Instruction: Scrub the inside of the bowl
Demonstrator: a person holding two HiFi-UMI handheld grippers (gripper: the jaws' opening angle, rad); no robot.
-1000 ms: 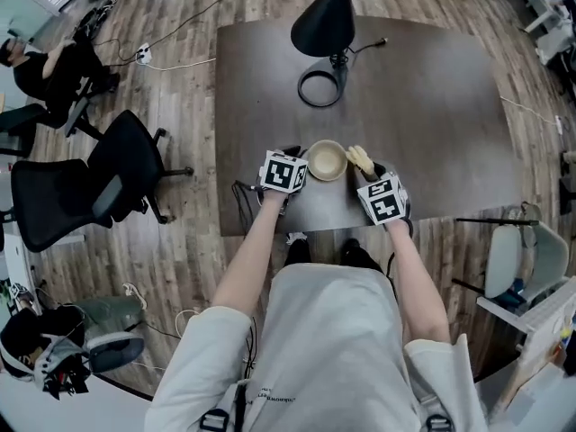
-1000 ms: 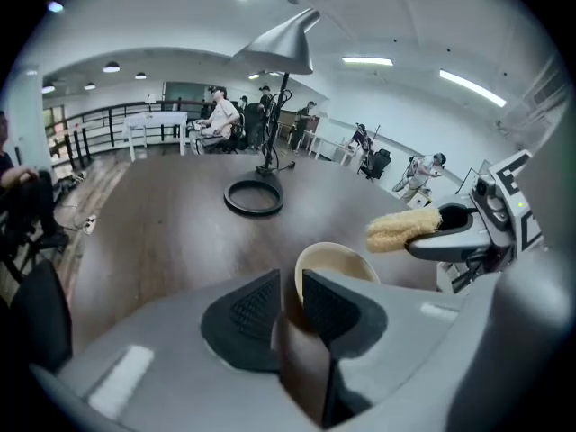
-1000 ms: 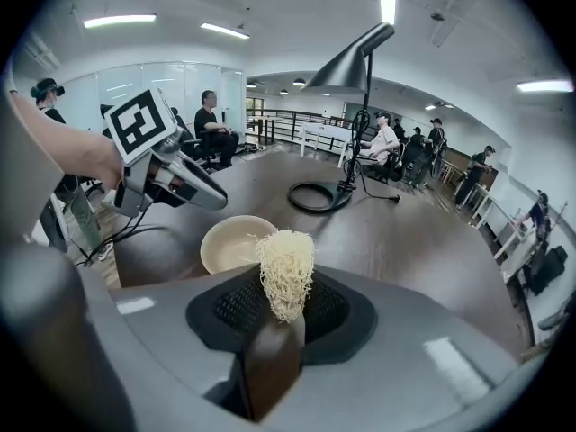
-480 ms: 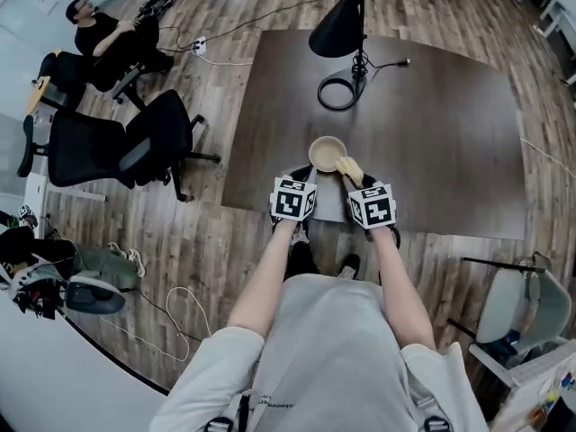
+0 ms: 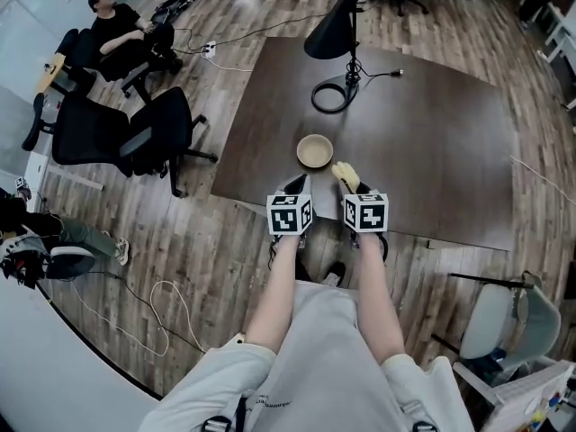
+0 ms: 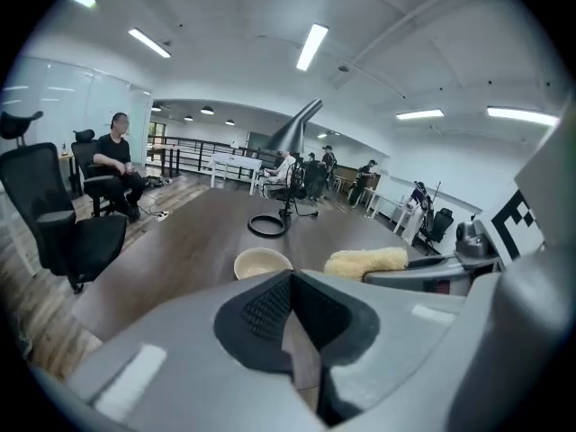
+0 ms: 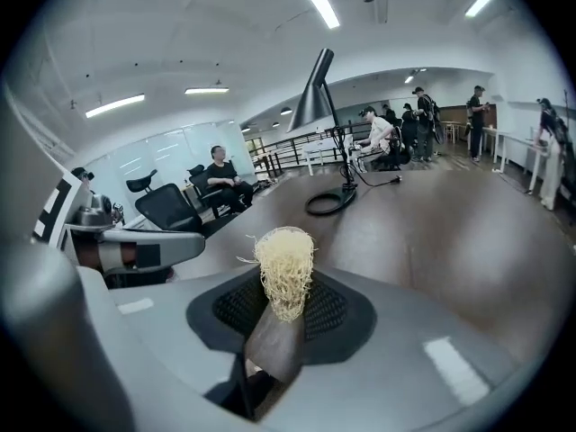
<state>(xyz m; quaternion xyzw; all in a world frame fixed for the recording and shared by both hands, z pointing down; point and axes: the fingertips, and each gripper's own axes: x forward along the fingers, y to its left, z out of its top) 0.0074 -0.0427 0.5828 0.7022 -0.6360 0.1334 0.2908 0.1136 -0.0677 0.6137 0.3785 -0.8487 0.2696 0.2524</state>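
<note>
Dark and mostly bare, the surface (image 5: pixel 423 133) carried a lamp (image 5: pixel 328 25) at its far side and the bowl (image 5: pixel 315 151) nearer the person, standing free, both tools short of it. The right hand-held gripper (image 7: pixel 283 304) was clamped on a fibrous scrubber (image 7: pixel 285 268); the left hand-held gripper (image 6: pixel 290 282) had its jaws together on nothing. Unbraced, the light bowl would likely skid or tip under scrubbing pressure, and the scrubber could twist in its pinch.

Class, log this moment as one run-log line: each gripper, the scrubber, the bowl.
left gripper: shut, empty | right gripper: shut on scrubber | bowl: on table, apart from both grippers
</note>
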